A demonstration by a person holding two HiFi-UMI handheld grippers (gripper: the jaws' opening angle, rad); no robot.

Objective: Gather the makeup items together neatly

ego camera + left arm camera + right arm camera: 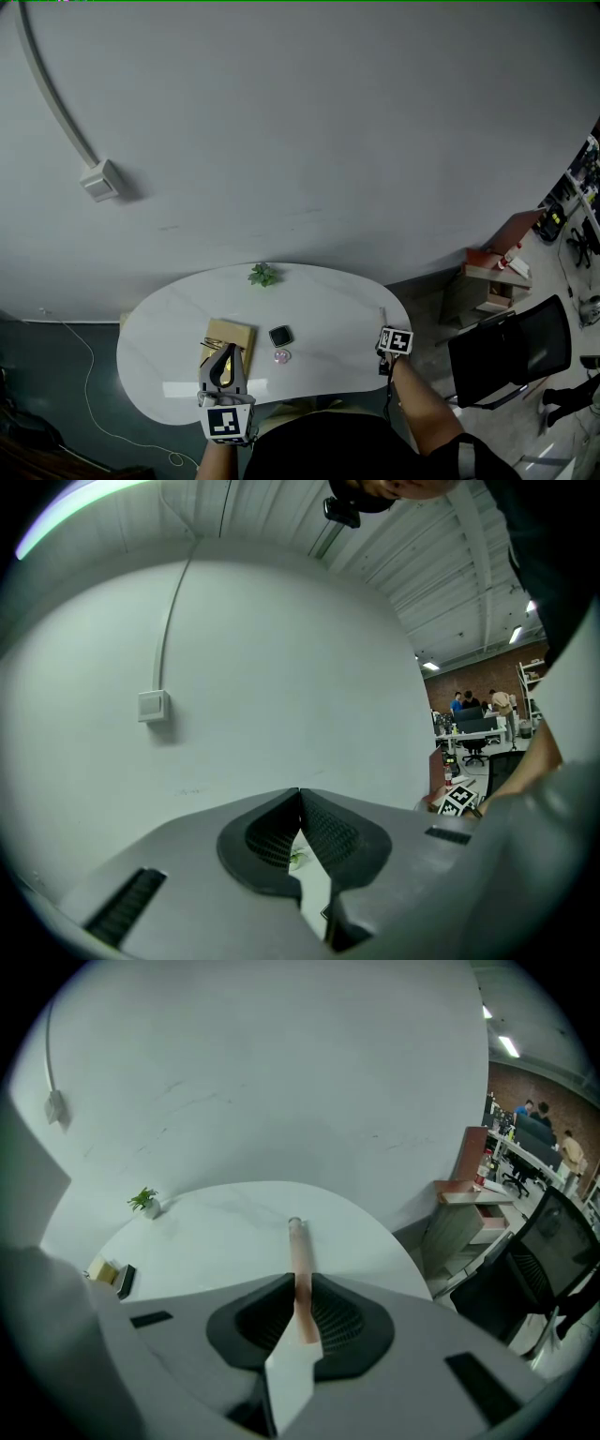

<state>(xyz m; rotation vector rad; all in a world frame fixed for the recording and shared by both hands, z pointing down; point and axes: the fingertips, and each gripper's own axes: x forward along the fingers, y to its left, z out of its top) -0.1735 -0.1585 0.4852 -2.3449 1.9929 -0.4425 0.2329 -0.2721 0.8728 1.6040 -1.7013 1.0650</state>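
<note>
My right gripper [302, 1309] is shut on a slim pink makeup tube [298, 1251] that sticks out past its jaws above the white table [234, 1232]. In the head view this gripper [389, 345] is at the table's right edge. My left gripper [300, 799] has its jaws shut tip to tip with nothing between them. It hovers at the table's near left [225, 352], over a tan box [232, 334]. Beside that box lie a black compact [280, 336] and a small pink item [281, 356]. The box [103, 1269] and the compact [125, 1281] also show far left in the right gripper view.
A small potted plant [263, 275] stands at the table's far edge. A black chair [511, 352] and low wooden shelves [492, 281] stand to the right of the table [169, 328]. A wall box with a conduit [100, 180] sits on the grey wall.
</note>
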